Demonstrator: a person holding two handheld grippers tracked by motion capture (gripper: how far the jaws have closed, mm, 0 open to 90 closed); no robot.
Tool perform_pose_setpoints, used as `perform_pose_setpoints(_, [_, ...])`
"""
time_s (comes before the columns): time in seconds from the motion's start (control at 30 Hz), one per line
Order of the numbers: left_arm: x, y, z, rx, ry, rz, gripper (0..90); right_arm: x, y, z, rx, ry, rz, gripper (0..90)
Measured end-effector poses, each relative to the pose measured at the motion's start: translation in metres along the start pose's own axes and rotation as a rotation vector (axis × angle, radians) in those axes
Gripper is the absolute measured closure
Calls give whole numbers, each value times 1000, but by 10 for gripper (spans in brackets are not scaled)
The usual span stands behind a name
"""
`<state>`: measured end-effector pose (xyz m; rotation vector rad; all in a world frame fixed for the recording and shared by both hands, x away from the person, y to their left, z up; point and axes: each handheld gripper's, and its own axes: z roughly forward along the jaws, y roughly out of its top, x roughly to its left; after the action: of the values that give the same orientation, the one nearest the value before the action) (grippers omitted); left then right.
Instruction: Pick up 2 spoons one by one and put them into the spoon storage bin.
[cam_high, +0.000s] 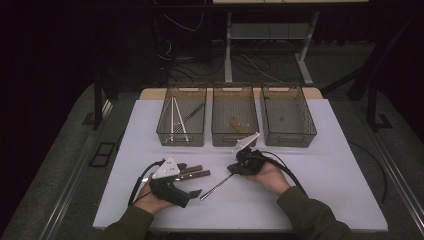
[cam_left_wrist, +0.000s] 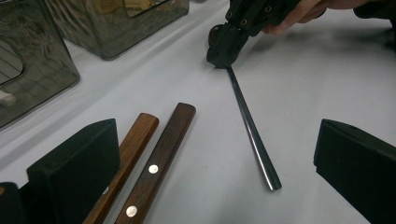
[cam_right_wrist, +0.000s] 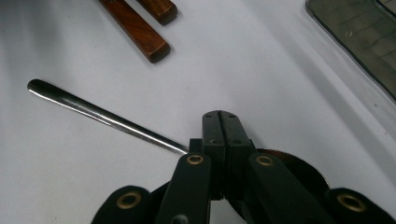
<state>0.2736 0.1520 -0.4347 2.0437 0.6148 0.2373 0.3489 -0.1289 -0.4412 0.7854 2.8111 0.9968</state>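
Observation:
A slim metal utensil (cam_high: 215, 187) (cam_left_wrist: 252, 130) (cam_right_wrist: 102, 114) lies on the white table (cam_high: 320, 185), its handle end toward the front. My right gripper (cam_high: 231, 170) (cam_left_wrist: 224, 51) (cam_right_wrist: 220, 116) is shut, jaws pressed together with no gap, tips down on the utensil's far end. The handle runs under them, and whether they pinch it is hidden. Two wooden knife handles (cam_high: 194, 172) (cam_left_wrist: 159, 154) lie side by side to the left. My left gripper (cam_high: 190, 180) (cam_left_wrist: 215, 154) rests open at the front left, with the wooden handles beside one jaw and the utensil's handle end between the jaws.
Three clear bins stand in a row at the back of the table: the left bin (cam_high: 181, 132) holds white sticks and a metal piece, the middle bin (cam_high: 235, 135) a wooden piece, and the right bin (cam_high: 288, 132) stands beside it. Table legs and cables lie beyond.

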Motion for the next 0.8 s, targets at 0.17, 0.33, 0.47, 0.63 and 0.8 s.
perform_pose_setpoints(0.17, [0,0,0,0,0,0,0,2,0,0,5,4,-1,900])
perform_pose_setpoints(0.33, [0,0,0,2,-1,1,0,3,-1,-2,14,-12,-18,900])
perform_pose_setpoints(0.47, [0,0,0,3,0,2,0,4,-2,-3,28,-12,-29,900])
perform_pose_setpoints(0.63, [0,0,0,5,-1,2,0,7,-4,-6,39,-6,-27,900])
perform_pose_setpoints(0.8, [0,0,0,2,-1,2,0,9,-8,-10,53,-9,-34,900])
